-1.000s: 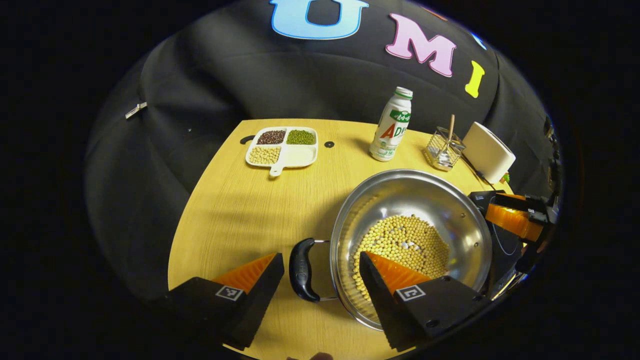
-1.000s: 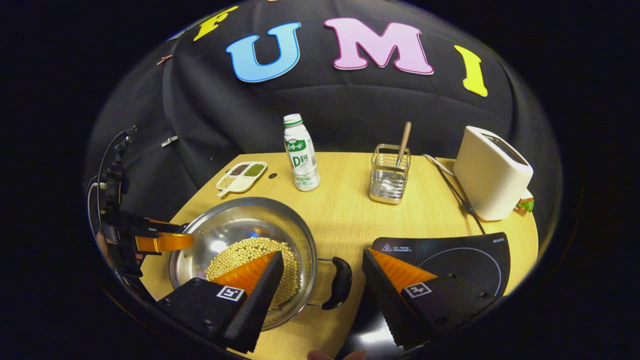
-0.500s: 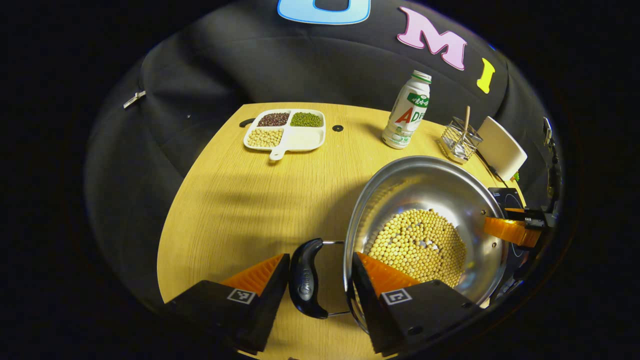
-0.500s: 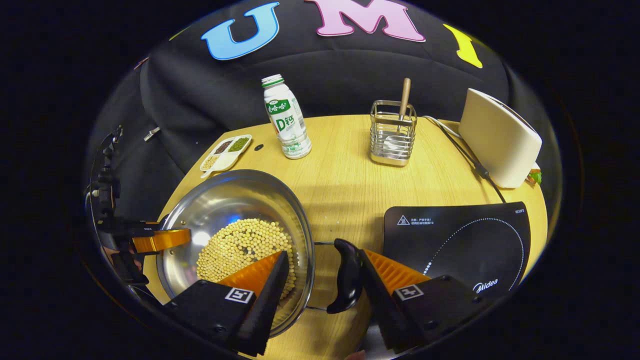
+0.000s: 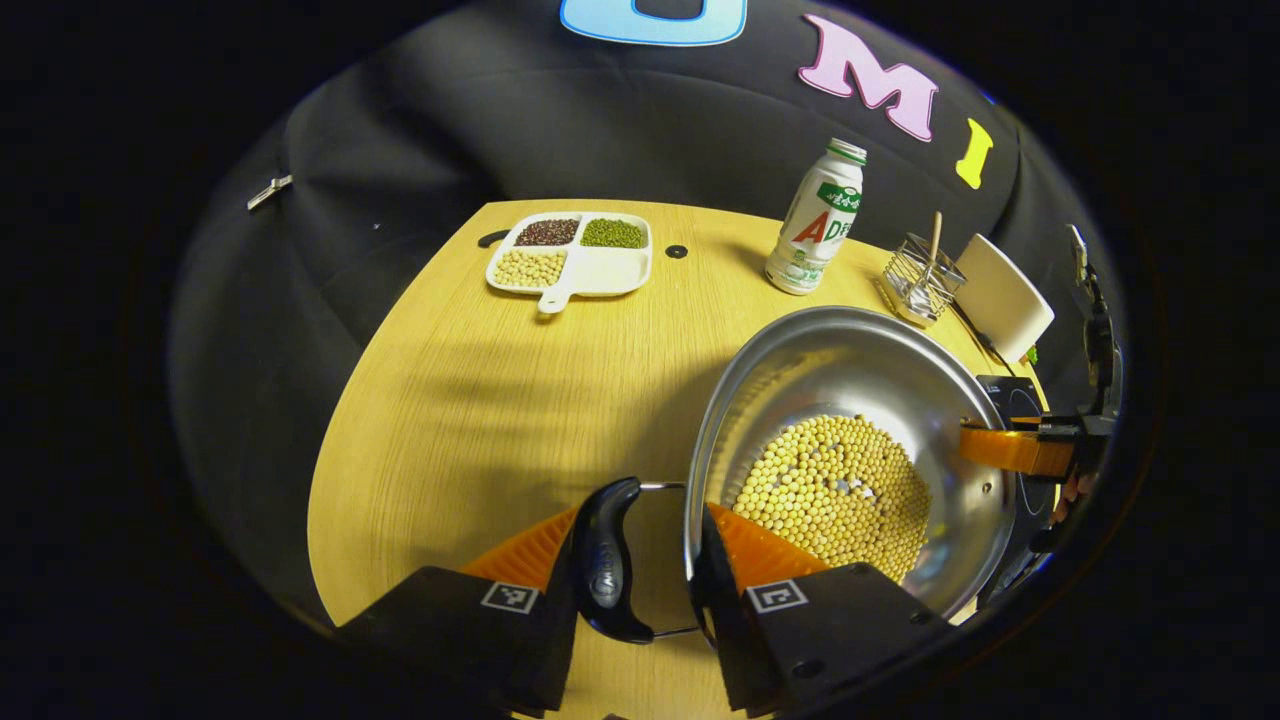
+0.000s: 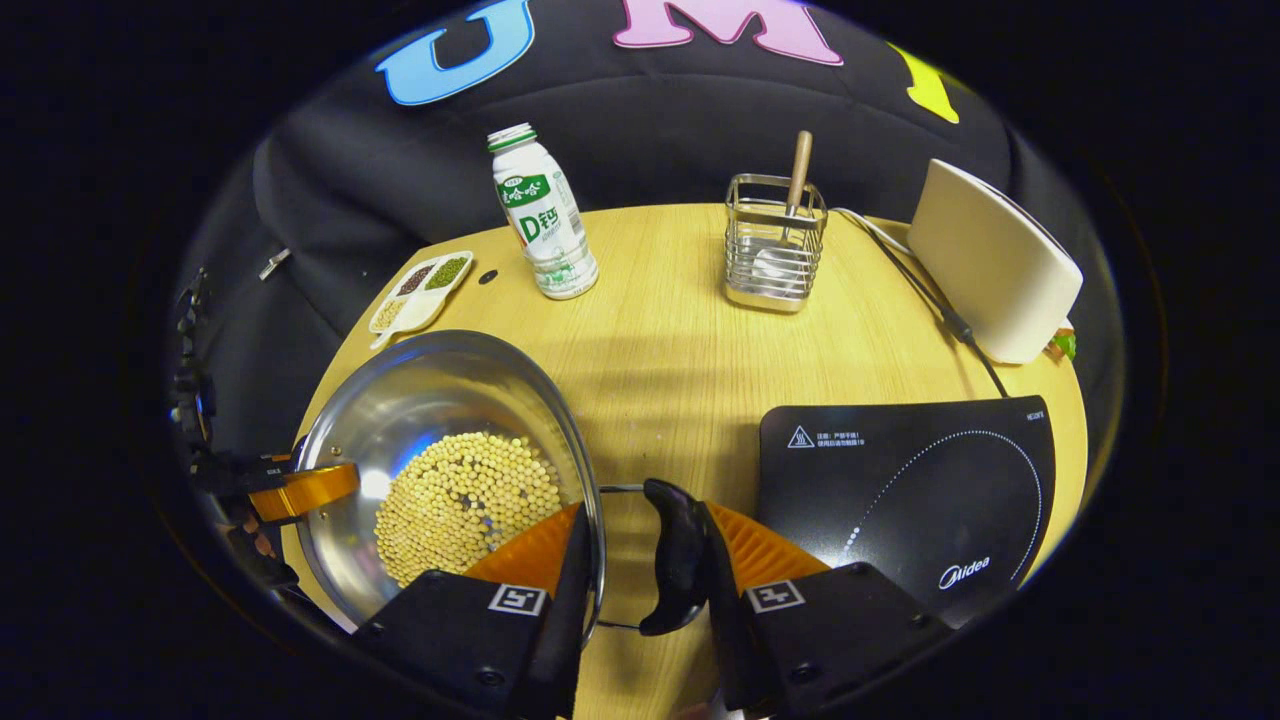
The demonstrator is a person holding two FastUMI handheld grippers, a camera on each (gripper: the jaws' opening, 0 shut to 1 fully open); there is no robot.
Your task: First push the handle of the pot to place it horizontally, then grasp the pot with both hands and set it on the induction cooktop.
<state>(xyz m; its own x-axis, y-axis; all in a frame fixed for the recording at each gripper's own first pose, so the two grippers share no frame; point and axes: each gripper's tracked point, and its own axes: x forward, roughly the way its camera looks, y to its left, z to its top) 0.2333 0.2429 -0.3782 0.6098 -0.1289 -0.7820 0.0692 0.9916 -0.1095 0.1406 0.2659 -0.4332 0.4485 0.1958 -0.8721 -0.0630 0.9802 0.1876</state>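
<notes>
Left gripper view shows our left gripper (image 5: 630, 575) and right gripper (image 6: 640, 570) each clamped over a horizontal pot (image 5: 850, 400) handle, pot on table (image 5: 480, 400), cooktop (image 6: 900, 470) transfer remaining.

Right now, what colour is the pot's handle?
Black handle, on a shiny steel pot; clearest in the right gripper view.

Toaster (image 5: 1003, 297) half hidden – behind pot (image 5: 850, 370) (rim).

Silver pot (image 5: 850, 370) of pale yellow, perhaps soy, beans (image 5: 840, 480); black cooktop (image 6: 900, 480).
</notes>
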